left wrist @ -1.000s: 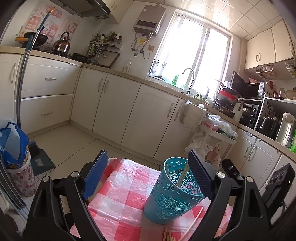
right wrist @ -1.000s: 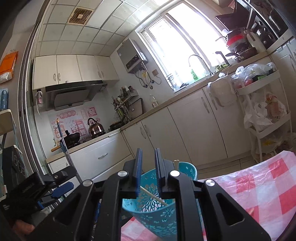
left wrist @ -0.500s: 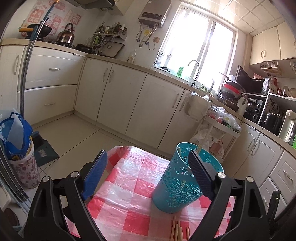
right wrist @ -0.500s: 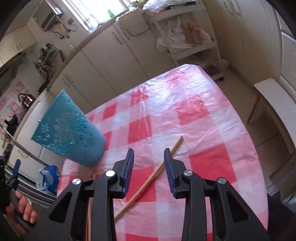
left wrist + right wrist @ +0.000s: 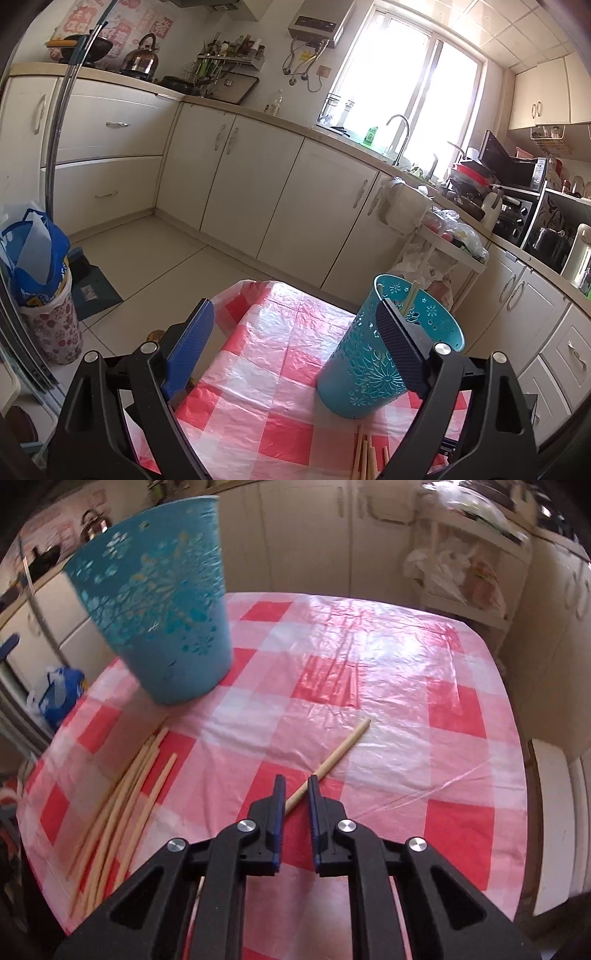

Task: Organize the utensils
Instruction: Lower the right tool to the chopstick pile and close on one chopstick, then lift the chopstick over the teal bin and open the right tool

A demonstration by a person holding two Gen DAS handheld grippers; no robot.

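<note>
The right gripper (image 5: 296, 788) is coming down onto a single chopstick (image 5: 334, 757) lying alone in the middle of the checked tablecloth (image 5: 406, 686). Its jaws have just been closing, and the stick's near end is running in between them; whether the pads are already pinching it I cannot tell, since a thin gap is showing on either side. The step in hand looks like picking this stray stick up. Next, it would need a firm pinch, a lift, and a tilt so the stick drops tip-first into the blue cup (image 5: 159, 602) at the upper left.

The left gripper (image 5: 295, 336) is hanging wide open and holding nothing, with the cup (image 5: 376, 354) sitting just behind its right finger.

The right view is showing the bundle of chopsticks (image 5: 122, 805) still waiting along the lower left of the table. The left view is showing only their ends at the bottom edge, but it does show one stick (image 5: 409, 300) already standing inside the cup.
</note>
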